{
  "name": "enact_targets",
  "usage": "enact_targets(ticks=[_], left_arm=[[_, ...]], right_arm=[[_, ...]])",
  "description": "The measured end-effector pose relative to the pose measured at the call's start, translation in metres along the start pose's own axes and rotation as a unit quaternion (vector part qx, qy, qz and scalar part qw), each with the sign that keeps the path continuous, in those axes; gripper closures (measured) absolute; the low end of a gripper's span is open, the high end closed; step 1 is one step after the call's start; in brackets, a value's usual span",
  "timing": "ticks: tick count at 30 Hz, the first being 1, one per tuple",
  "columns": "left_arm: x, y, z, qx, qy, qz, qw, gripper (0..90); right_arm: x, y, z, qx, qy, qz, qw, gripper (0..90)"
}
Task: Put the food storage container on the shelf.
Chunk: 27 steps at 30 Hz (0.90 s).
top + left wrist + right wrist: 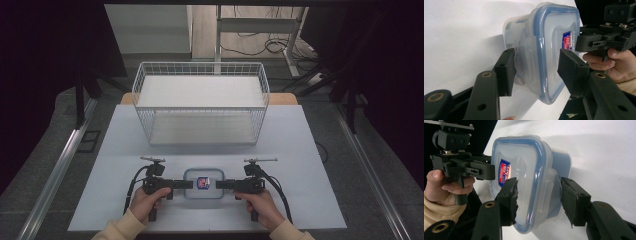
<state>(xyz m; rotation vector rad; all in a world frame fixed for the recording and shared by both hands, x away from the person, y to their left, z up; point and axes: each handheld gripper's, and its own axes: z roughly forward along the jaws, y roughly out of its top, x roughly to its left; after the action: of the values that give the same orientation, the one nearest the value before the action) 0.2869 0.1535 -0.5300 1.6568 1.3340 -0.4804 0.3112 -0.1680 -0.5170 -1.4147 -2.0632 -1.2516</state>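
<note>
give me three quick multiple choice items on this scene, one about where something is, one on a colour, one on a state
1. Where does the wire basket stand relative to the lidded container?
A. beyond it, farther from the person
B. left of it
C. on top of it

2. What colour is the seal ring around the container's lid?
A. red
B. blue
C. green

3. How is the container's lid?
A. lying beside the container
B. on the container
C. inside the basket

Answers: 1 A, the high view shows the basket at the far part of the white table. 2 B, both gripper views show a blue ring under the clear lid. 3 B, the lid sits on the container, with the left gripper and right gripper at its two side flaps.
</note>
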Motion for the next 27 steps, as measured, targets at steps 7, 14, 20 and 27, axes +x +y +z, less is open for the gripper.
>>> enact_targets(ticks=[7,14,20,27], left_arm=[[-0.0014,0.0003,-0.0013,-0.003,0.003,0.000,1.0000,49.8],[-0.0031,0.0019,-0.0014,-0.006,0.004,0.003,1.0000,50.1],[-0.0063,0.0037,-0.0037,-0.008,0.006,0.011,0.9999,50.1],[-0.0083,0.0058,-0.0047,-0.010,0.005,0.016,0.9998,50.2]], right_arm=[[-0.0008,0.0007,-0.0008,-0.004,0.004,0.009,0.9999,51.2],[0.0005,0.0021,-0.0024,-0.007,0.004,0.007,0.9999,51.9],[0.0020,0.0033,-0.0040,-0.009,0.004,0.003,0.9999,51.9],[0.0049,0.0062,-0.0066,-0.013,0.003,-0.007,0.9999,51.9]])
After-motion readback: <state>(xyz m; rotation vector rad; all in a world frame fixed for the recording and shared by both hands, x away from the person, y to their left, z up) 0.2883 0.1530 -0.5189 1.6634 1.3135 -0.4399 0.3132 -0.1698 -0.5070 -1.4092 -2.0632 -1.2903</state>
